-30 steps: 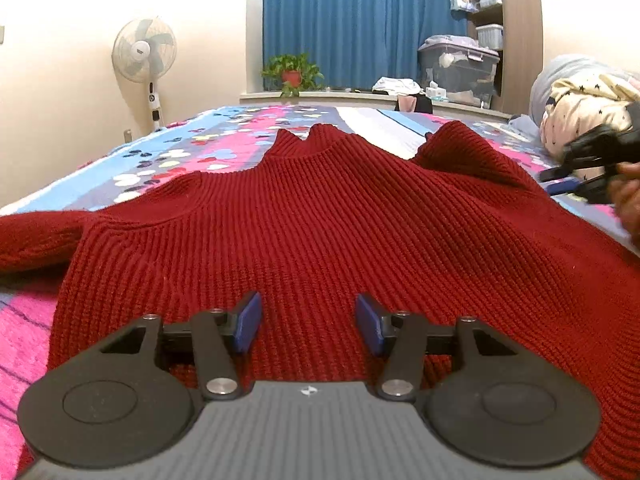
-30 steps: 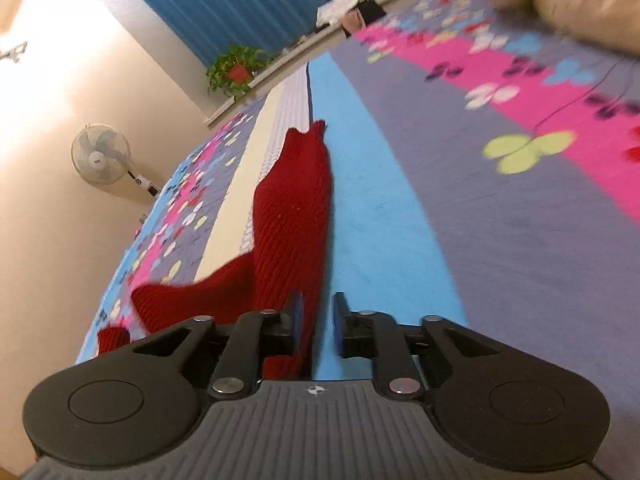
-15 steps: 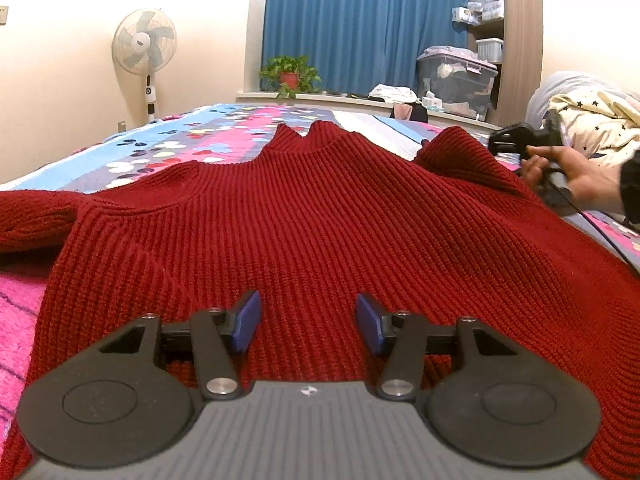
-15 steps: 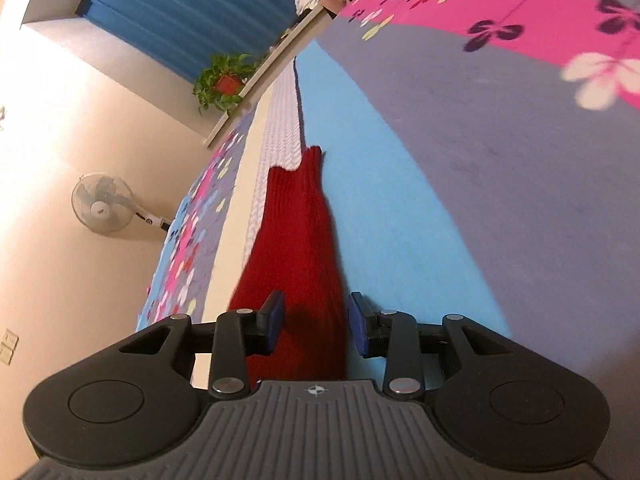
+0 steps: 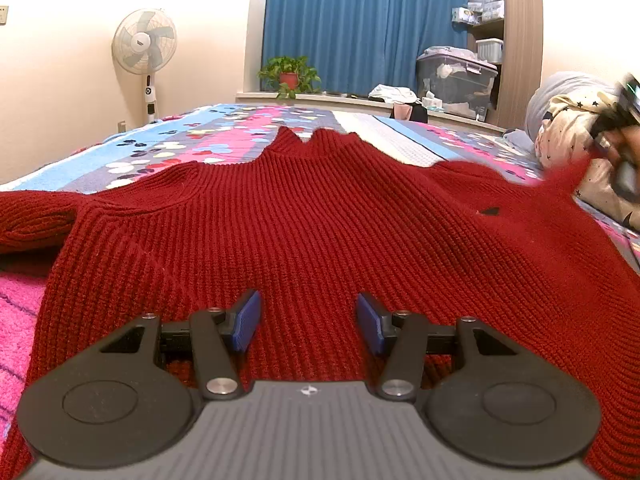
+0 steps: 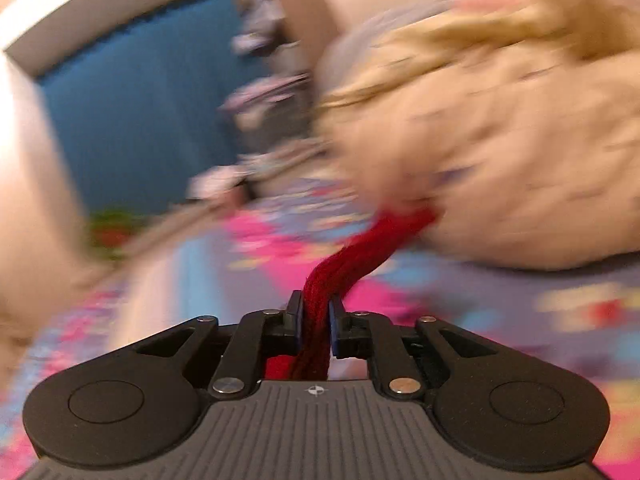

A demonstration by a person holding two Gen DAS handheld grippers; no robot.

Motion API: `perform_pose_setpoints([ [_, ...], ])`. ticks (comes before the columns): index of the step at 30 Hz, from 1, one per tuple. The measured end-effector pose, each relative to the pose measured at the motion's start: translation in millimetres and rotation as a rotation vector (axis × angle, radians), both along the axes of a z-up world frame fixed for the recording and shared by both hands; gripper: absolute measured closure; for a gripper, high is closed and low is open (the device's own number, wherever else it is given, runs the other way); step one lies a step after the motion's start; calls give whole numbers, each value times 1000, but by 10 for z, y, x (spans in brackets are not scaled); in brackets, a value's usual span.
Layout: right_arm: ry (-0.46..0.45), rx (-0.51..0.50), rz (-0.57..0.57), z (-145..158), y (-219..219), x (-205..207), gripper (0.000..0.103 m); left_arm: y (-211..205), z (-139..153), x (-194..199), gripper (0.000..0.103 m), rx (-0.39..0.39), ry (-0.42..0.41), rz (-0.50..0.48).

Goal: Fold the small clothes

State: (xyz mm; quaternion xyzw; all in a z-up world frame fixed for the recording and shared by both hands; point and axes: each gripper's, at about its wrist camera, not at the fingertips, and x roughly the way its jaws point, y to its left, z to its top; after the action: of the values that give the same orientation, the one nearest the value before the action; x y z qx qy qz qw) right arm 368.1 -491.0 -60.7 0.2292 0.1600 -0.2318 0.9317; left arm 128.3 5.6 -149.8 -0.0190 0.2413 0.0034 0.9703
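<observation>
A dark red ribbed knit sweater (image 5: 320, 220) lies spread on the bed, its collar at the far end and one sleeve out to the left. My left gripper (image 5: 308, 322) is open and empty, low over the sweater's near hem. My right gripper (image 6: 315, 312) is shut on a bunched red sleeve (image 6: 352, 256) and holds it off the bed; this view is heavily blurred. In the left wrist view the right gripper (image 5: 618, 128) shows at the far right, with the sleeve (image 5: 560, 180) stretched up to it.
The bed has a floral cover (image 5: 208, 144) of pink, blue and grey. A cream star-print bedding pile (image 5: 572, 136) sits at the right. A standing fan (image 5: 144, 48), a potted plant (image 5: 290, 76) and storage bins (image 5: 456, 76) stand beyond the bed.
My right gripper has shut on the right sleeve and lifted it, swinging fast toward the bedding pile. My left gripper has stayed open over the hem.
</observation>
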Motion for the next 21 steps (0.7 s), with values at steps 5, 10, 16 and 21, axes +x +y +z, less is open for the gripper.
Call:
perform_pose_setpoints([
  [5, 134, 320, -124, -697, -751, -402, 70, -12, 15, -4, 45, 0, 2, 0],
  [10, 19, 464, -94, -891, -1138, -528, 72, -15, 20, -4, 45, 3, 1, 1],
  [16, 6, 431, -189, -863, -1455, -591, 94, -32, 23, 11, 45, 12, 7, 2],
  [21, 108, 345, -408, -812, -1625, -834, 88, -40, 25, 32, 44, 20, 13, 3],
])
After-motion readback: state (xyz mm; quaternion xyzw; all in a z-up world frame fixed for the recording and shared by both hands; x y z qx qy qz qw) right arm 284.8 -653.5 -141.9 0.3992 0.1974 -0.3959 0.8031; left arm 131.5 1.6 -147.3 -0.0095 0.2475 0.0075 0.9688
